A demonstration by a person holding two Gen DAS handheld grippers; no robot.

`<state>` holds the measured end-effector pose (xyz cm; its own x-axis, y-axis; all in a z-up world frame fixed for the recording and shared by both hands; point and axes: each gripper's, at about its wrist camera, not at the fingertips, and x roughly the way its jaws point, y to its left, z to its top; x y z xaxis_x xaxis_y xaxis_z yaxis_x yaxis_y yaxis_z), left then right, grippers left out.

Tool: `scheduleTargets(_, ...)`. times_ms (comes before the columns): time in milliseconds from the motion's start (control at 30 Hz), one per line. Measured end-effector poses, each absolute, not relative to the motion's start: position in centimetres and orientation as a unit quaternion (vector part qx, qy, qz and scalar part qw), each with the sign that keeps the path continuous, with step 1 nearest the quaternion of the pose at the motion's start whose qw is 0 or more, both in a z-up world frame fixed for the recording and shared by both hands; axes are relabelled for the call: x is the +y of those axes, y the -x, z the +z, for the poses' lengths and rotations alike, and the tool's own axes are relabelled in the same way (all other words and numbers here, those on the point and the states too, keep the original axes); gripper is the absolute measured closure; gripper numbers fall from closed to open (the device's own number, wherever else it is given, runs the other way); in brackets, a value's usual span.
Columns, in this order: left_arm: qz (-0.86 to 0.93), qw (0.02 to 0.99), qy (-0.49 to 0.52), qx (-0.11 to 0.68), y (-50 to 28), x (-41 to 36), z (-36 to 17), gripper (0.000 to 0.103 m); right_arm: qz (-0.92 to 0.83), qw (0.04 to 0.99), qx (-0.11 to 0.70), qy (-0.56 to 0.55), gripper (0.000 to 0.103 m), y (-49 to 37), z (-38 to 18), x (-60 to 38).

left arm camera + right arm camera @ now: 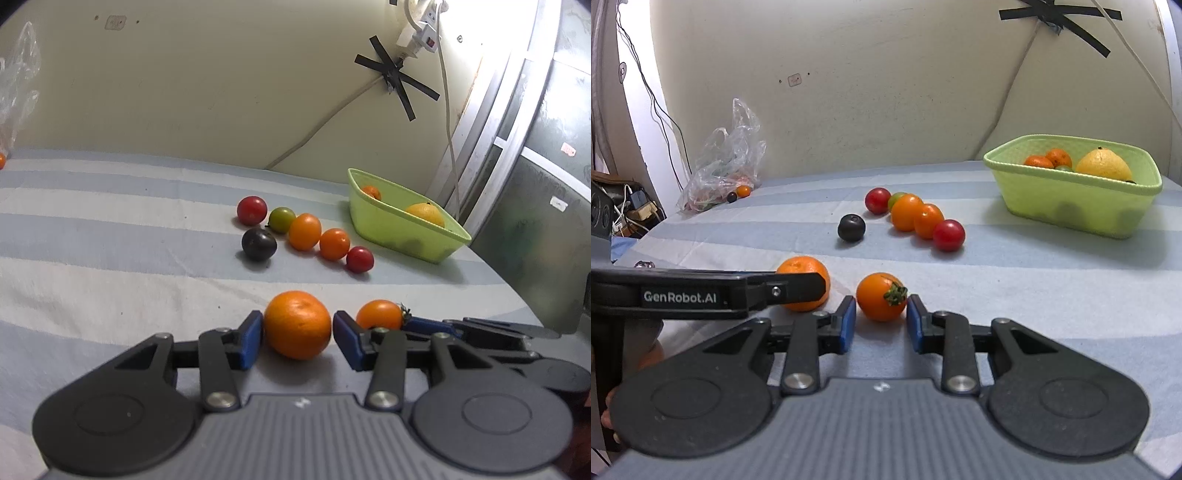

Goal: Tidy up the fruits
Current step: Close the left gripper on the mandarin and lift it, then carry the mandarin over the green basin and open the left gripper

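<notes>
My left gripper (pixel 297 338) has its blue pads on both sides of a tangerine (pixel 297 324) that rests on the striped cloth; the pads look to touch it. My right gripper (pixel 881 321) brackets an orange tomato (pixel 880 301) with a green stem, with small gaps at the pads. The tangerine (pixel 798 267) shows behind the left gripper's finger (pixel 790 290) in the right wrist view. A green basket (pixel 1071 206) at the far right holds a yellow fruit (pixel 1102 164) and tangerines (pixel 1049 159).
A cluster lies mid-cloth: two red tomatoes (pixel 877 200) (pixel 948 235), two orange ones (pixel 905 212), a green one (pixel 895 197) and a dark plum (pixel 851 228). A plastic bag (pixel 724 166) with fruit sits far left by the wall. Cables hang on the wall.
</notes>
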<state>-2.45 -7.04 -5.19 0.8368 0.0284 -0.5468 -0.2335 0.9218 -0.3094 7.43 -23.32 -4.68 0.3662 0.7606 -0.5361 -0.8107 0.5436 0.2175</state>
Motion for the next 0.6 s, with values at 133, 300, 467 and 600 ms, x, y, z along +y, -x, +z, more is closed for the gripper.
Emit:
scheduleTargets(133, 0.069, 0.941, 0.182, 0.277, 2.49, -7.04, -5.27, 0.059, 0.476, 0.825, 0.301, 0.042, 0.069, -7.41, -4.68, -23.41)
scheduleTargets(300, 0.077, 0.942, 0.182, 0.273, 2.67, -7.14, -5.22, 0.051, 0.476, 0.826, 0.301, 0.042, 0.069, -7.34, -4.69, -23.32)
scheduleTargets(467, 0.079, 0.942, 0.18, 0.271, 2.67, -7.06, -5.23, 0.055, 0.475, 0.826, 0.3, 0.046, 0.069, -7.23, -4.68, -23.23)
scheduleTargets(600, 0.079, 0.943, 0.172, 0.274, 2.48, -7.27, -5.27, 0.062, 0.472, 0.829, 0.296, 0.053, 0.071, -7.05, -4.69, -23.13)
